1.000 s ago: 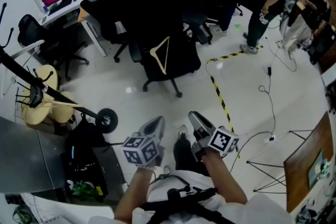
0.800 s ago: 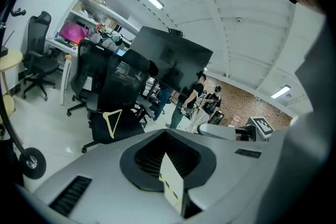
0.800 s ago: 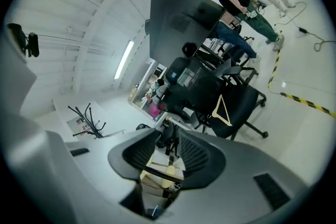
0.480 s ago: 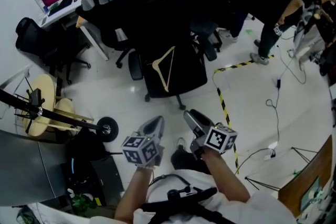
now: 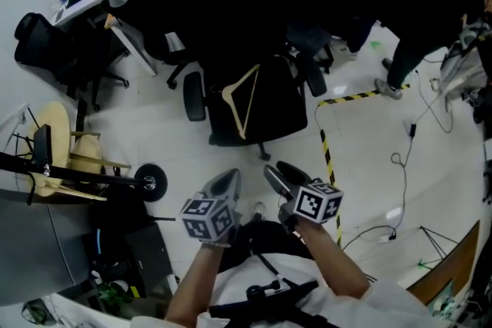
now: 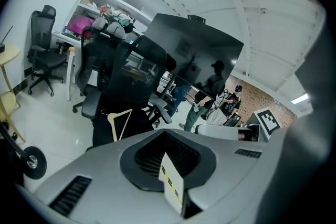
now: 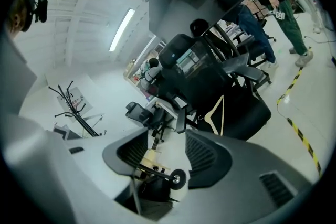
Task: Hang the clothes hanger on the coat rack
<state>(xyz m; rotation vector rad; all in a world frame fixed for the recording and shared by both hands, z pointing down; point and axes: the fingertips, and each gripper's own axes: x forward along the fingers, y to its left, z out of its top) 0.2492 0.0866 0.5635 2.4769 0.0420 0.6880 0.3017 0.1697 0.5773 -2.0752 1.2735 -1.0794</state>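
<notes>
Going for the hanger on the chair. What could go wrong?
The thin hanger rests on the black chair, so the right gripper, whose empty jaws have just been opening, may snag the upholstery or slip off a narrow bar. The chair stands on casters and could roll if nudged.

A black office chair (image 5: 283,105) stands beside striped floor tape (image 5: 325,150).
</notes>
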